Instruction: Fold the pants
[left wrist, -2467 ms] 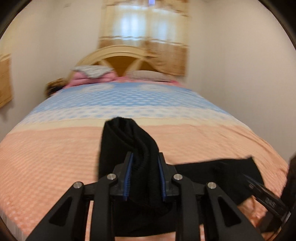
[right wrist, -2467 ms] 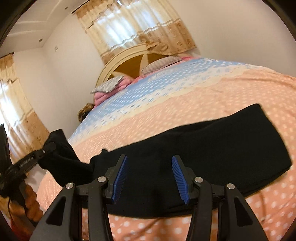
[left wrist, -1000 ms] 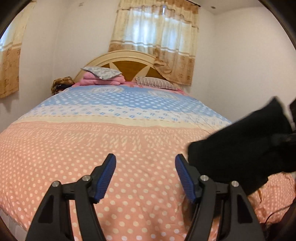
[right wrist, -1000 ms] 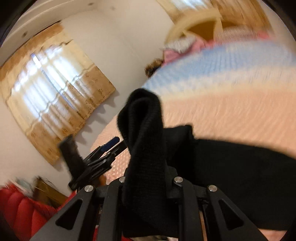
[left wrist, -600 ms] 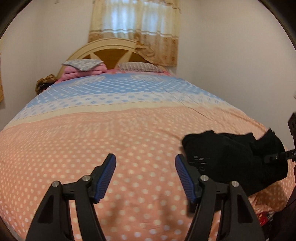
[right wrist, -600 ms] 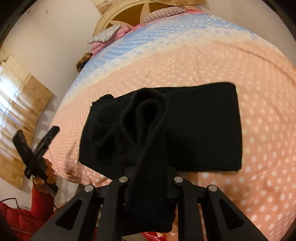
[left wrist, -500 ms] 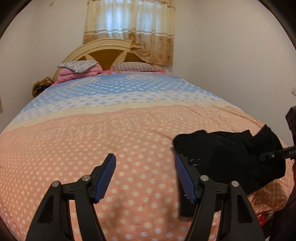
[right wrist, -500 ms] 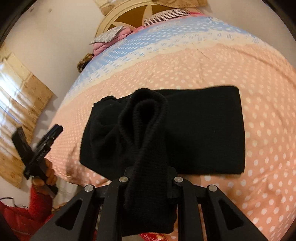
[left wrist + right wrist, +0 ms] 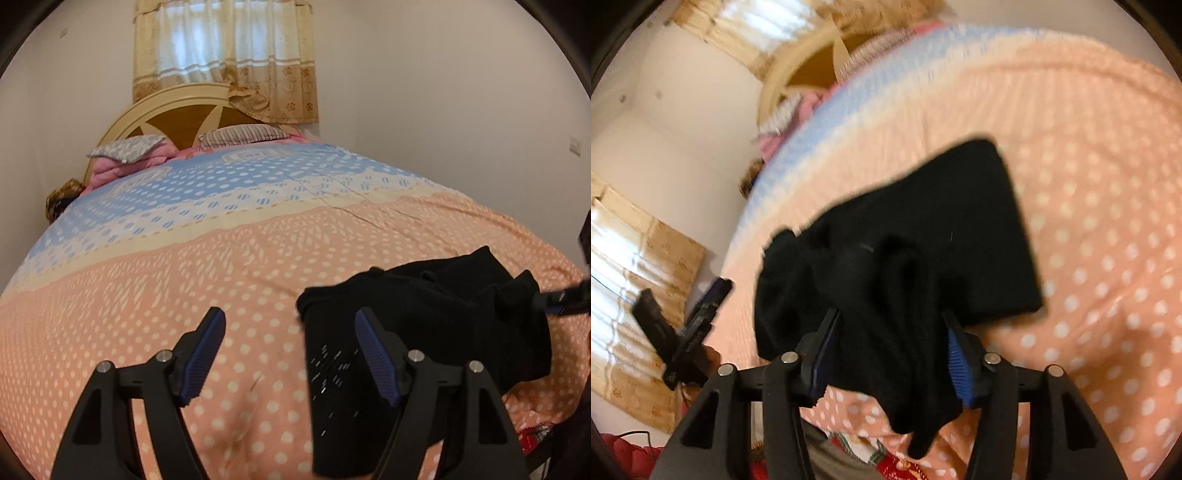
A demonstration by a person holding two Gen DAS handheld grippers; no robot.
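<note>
The black pants (image 9: 923,229) lie bunched and partly folded on the peach dotted bedspread (image 9: 1108,221) near the foot of the bed. My right gripper (image 9: 890,354) hovers over their near end. Its jaws are opening, and a loose fold of black cloth hangs between the blue pads. In the left wrist view the pants (image 9: 424,321) sit at the lower right. My left gripper (image 9: 290,354) is just left of them, its jaws opening with nothing between them; its right finger overlaps the cloth's edge. The right gripper (image 9: 561,299) shows at that view's right edge.
A cream and wood headboard (image 9: 177,118) with pillows (image 9: 243,133) and pink bedding stands at the far end of the bed. Curtains (image 9: 225,55) hang behind it. White walls close in on both sides. Something red (image 9: 628,458) lies below the foot of the bed.
The right gripper's jaws have parted from the fold of pants they were clamped on, and the cloth sags. The left gripper has shifted closer to the pants.
</note>
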